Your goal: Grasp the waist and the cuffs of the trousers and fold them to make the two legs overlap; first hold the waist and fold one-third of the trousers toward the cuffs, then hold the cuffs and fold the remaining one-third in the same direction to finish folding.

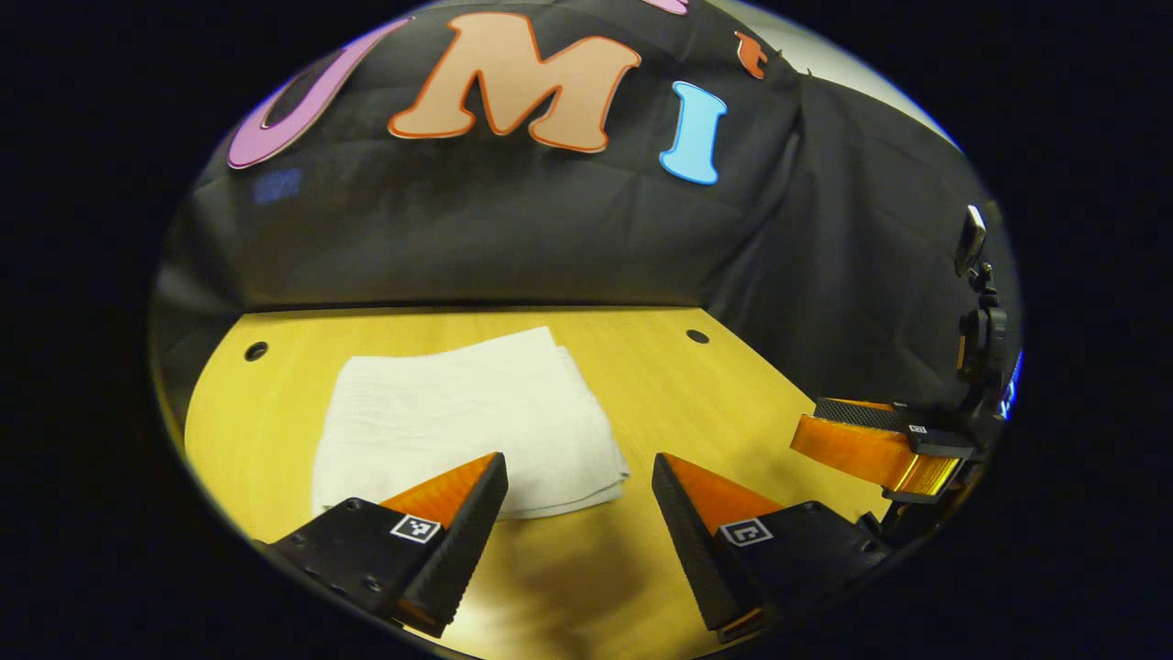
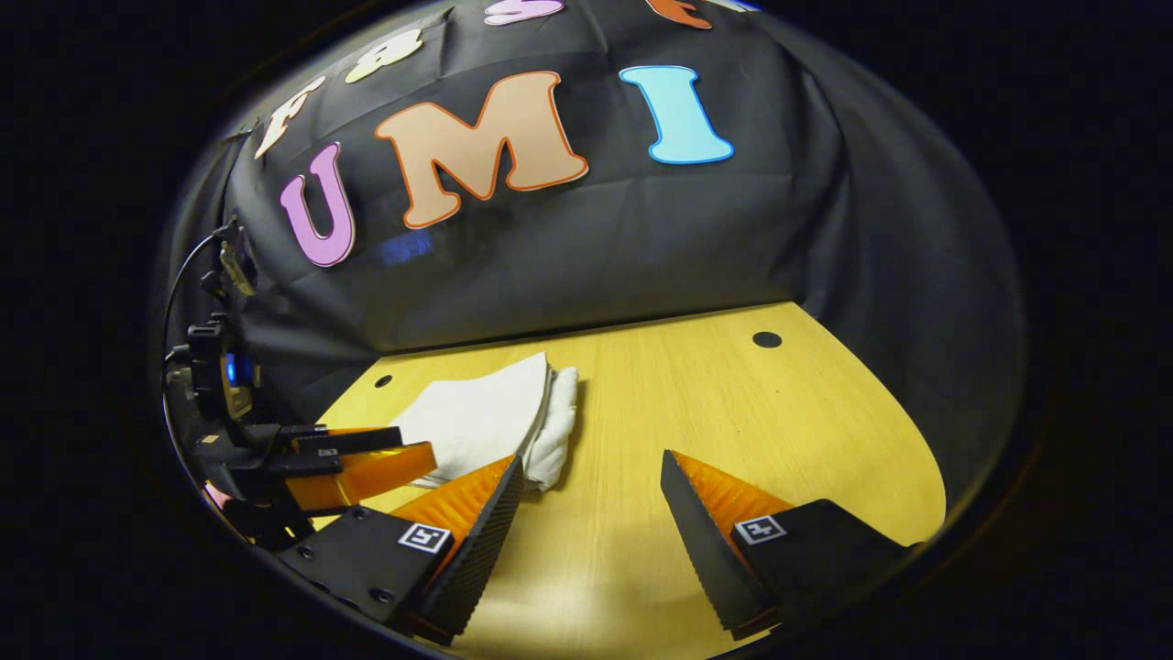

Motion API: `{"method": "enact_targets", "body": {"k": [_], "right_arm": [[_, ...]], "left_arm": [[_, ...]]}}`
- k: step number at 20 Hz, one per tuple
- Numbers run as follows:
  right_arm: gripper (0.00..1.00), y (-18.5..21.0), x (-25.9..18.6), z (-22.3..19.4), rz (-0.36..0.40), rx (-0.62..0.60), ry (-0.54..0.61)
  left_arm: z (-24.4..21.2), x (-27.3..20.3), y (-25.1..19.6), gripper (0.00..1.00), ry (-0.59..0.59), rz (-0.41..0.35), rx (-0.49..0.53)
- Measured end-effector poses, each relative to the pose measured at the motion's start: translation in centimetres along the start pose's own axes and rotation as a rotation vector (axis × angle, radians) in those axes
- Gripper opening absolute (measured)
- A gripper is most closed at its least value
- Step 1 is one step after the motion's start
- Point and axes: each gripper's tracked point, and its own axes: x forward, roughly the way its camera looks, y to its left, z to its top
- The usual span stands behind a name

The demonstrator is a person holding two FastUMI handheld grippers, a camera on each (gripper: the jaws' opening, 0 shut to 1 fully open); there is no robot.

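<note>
The white trousers [image 1: 463, 417] lie folded into a compact rectangle on the wooden table [image 1: 715, 403]. In the left gripper view my left gripper [image 1: 579, 472] is open just in front of the bundle's near right corner, holding nothing. The right gripper [image 1: 875, 440] appears farther right over the table. In the right gripper view the folded trousers [image 2: 495, 417] sit left of centre with stacked layers along their right edge. My right gripper [image 2: 591, 477] is open and empty, its left finger close to the bundle's near corner. The left gripper [image 2: 357, 463] hangs at the left beside the trousers.
Black cloth walls close off the back and right side of the table. Small round holes [image 1: 697, 336] [image 1: 256, 350] mark the tabletop near the back edge. Bare wood stretches right of the trousers [image 2: 779, 431].
</note>
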Motion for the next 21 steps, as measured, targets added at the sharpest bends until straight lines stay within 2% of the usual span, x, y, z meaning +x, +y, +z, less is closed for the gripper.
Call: {"method": "enact_targets", "body": {"k": [4, 5, 6, 9, 15, 16, 17, 20, 21], "right_arm": [[0.97, 2.1, -0.7, 0.1, 0.017, 0.003, -0.013], [0.97, 2.4, -0.9, 0.1, 0.017, -0.004, -0.013], [0.92, 2.8, -1.2, 0.0, 0.018, -0.011, -0.012], [0.92, 3.6, -2.4, -0.5, 0.017, -0.022, -0.012], [0.92, 4.7, -4.3, -0.6, -0.01, 0.002, -0.038], [0.96, 4.6, -4.5, -0.6, -0.016, 0.004, -0.041], [0.96, 4.6, -4.6, -0.5, -0.021, 0.007, -0.041], [0.92, 4.6, -5.2, -0.3, -0.036, 0.004, -0.051], [0.97, 4.6, -5.4, -0.3, -0.041, 0.001, -0.053]], "left_arm": [[-0.5, -5.0, 4.6, 0.94, -0.011, 0.092, 0.021], [-0.5, -5.8, 5.4, 0.94, -0.016, 0.11, 0.01], [-0.6, -6.6, 6.2, 0.94, -0.021, 0.127, -0.006], [-0.8, -8.3, 7.7, 0.94, -0.041, 0.159, -0.055], [-2.4, -10.4, 8.9, 0.94, -0.026, 0.169, -0.082], [-2.4, -10.4, 8.9, 0.94, -0.025, 0.165, -0.083], [-2.4, -10.5, 8.9, 0.94, -0.026, 0.16, -0.081], [-2.2, -10.7, 8.8, 0.94, -0.032, 0.142, -0.061], [-2.2, -10.6, 8.6, 0.95, -0.032, 0.136, -0.057]]}}
